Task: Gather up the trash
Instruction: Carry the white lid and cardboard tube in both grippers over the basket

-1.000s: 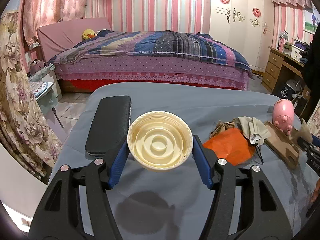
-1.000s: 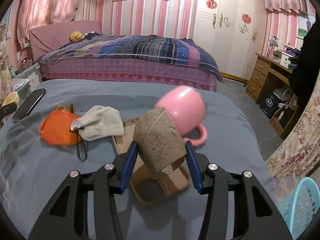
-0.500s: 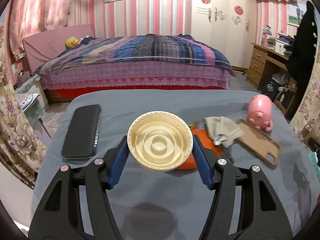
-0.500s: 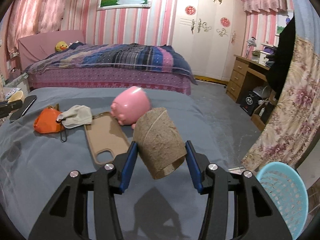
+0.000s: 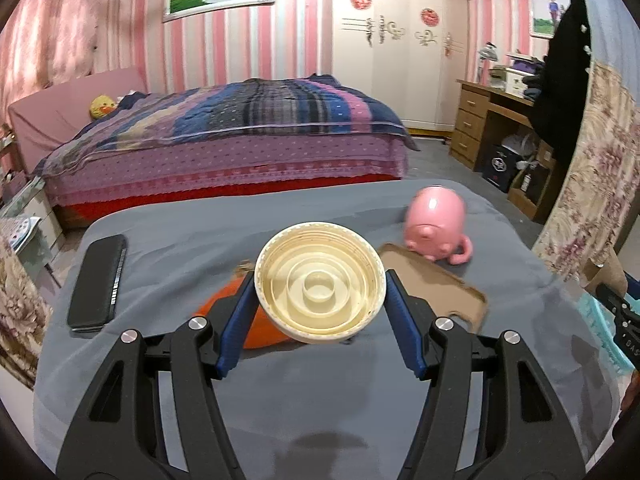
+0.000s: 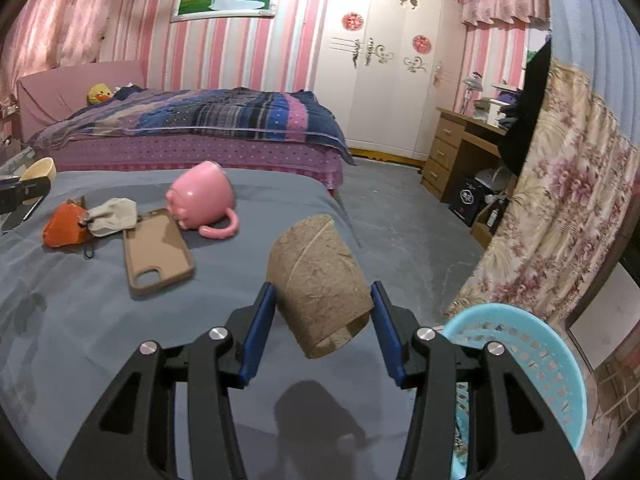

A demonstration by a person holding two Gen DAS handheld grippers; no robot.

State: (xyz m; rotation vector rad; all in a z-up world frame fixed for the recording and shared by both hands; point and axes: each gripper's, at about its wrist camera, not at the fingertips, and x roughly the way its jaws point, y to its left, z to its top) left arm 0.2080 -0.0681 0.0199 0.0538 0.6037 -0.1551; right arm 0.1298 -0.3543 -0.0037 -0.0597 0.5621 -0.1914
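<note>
My left gripper [image 5: 320,298] is shut on a round cream plastic lid [image 5: 320,282] and holds it above the grey table [image 5: 320,400]. My right gripper [image 6: 323,320] is shut on a brown cardboard tube [image 6: 318,284], held above the table's right edge near a light blue basket [image 6: 532,364] on the floor. An orange crumpled wrapper [image 6: 64,226] and a beige rag [image 6: 114,216] lie at the left in the right wrist view; the wrapper shows partly behind the lid in the left wrist view [image 5: 256,328].
A pink pig mug [image 6: 204,200] lies on its side beside a brown phone case [image 6: 156,252]. A black case [image 5: 98,284] lies at the table's left. A bed, a wardrobe and a desk stand behind. A floral curtain hangs at right.
Both grippers have swung right with their loads still held. The cardboard tube has moved from over the phone case toward the table's right edge, and the blue basket has come closer.
</note>
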